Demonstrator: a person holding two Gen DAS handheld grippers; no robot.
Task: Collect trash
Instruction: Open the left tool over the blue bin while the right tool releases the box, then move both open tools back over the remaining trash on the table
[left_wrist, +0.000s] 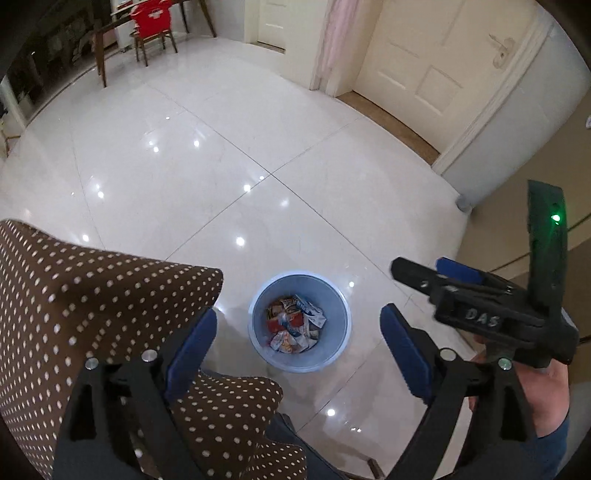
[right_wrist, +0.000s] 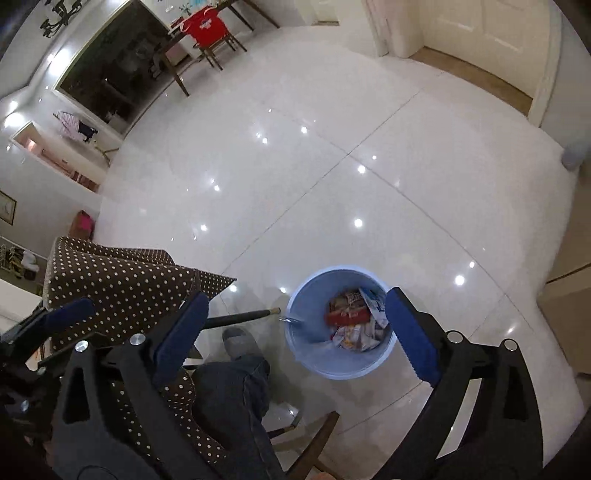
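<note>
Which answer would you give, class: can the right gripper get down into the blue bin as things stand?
Probably yes. The right gripper is open and holds nothing, the blue bin stands uncovered on the floor just below it, and nothing lies between them. The polka-dot cloth hangs off to the side, apart from the bin.

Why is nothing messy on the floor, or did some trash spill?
Nothing stands out. The wrappers all lie inside the blue bin, which stands upright on the shiny floor, and no trash shows around it. Both grippers are open and empty.
</note>
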